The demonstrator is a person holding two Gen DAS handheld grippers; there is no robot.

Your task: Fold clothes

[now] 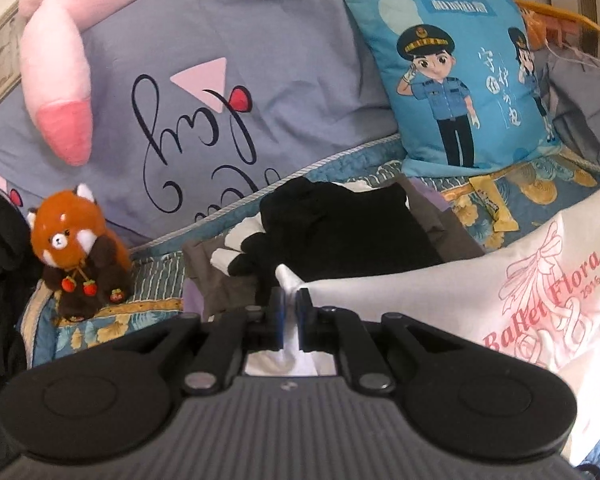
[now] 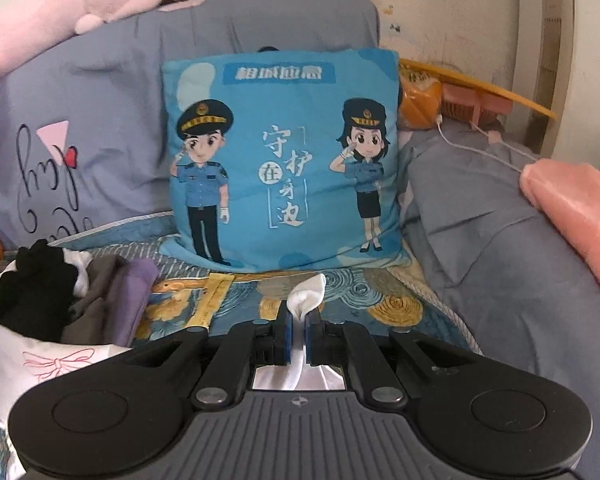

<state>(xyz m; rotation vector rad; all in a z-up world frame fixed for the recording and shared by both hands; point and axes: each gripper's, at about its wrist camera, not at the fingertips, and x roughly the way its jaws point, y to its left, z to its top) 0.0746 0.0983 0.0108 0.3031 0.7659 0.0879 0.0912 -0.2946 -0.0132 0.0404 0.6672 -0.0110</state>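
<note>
White shirt (image 1: 480, 300) with pink ballet print at right; blue cartoon-officer cushion (image 2: 284, 160) centre; orange-brown plush (image 1: 76, 248) at left; grey-lilac pillow (image 1: 220, 80) behind.

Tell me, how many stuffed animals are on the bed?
2: a red panda plush standing on the quilt beside the clothes, and a big pink plush lying over the grey pillow. Others may be hidden.
</note>
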